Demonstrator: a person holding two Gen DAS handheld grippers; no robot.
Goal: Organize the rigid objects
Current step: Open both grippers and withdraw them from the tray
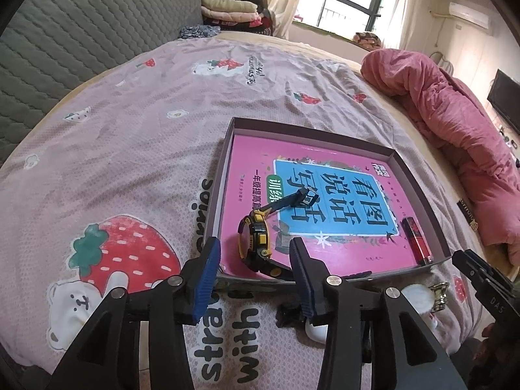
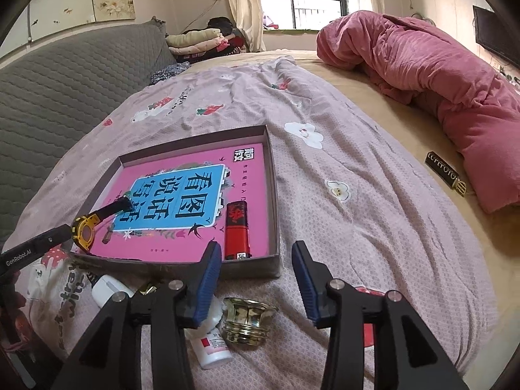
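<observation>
A shallow cardboard box (image 1: 227, 149) (image 2: 274, 195) lies on the bed with a pink book as its floor. A yellow-and-black watch (image 1: 256, 237) (image 2: 85, 231) rests in the box's near left corner, its strap over the rim. A red lighter (image 1: 416, 240) (image 2: 237, 230) lies in the box. My left gripper (image 1: 255, 271) is open just before the watch, empty. My right gripper (image 2: 256, 276) is open and empty above a gold cap (image 2: 247, 320) and a white bottle (image 2: 211, 341) on the sheet in front of the box.
A white object (image 2: 107, 289) lies near the box's front. A black-and-gold tube (image 2: 445, 170) lies by the rolled pink quilt (image 2: 438, 74) on the right. A grey quilted headboard (image 1: 81, 39) is to the left. The other gripper (image 1: 481, 279) shows at right.
</observation>
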